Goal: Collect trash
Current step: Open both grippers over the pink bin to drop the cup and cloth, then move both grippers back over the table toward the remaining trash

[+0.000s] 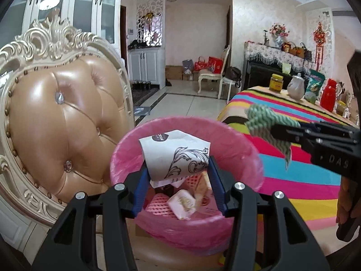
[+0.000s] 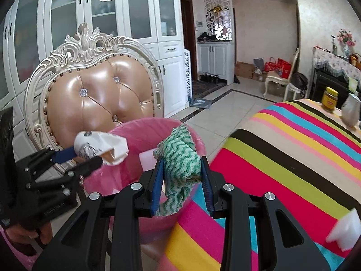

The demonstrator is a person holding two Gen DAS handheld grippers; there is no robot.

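Note:
A pink-lined trash bin point(image 1: 239, 142) stands on a chair seat beside the striped table; it shows in the right wrist view too point(image 2: 140, 140). It holds wrappers and pink foam netting point(image 1: 158, 203). My left gripper point(image 1: 178, 169) is shut on a white paper bag with black scroll print point(image 1: 176, 155), held over the bin; the bag also shows in the right wrist view point(image 2: 101, 144). My right gripper point(image 2: 182, 169) is shut on a green-and-white zigzag cloth point(image 2: 180, 155), at the bin's right rim; the cloth shows in the left wrist view point(image 1: 261, 119).
A tufted leather chair back point(image 1: 63, 117) rises behind the bin. The striped tablecloth point(image 2: 293, 153) carries a yellow-lidded jar point(image 2: 330, 99), a white teapot point(image 1: 296, 87) and a red container point(image 1: 328, 94). A white scrap point(image 2: 345, 230) lies on the table's near right.

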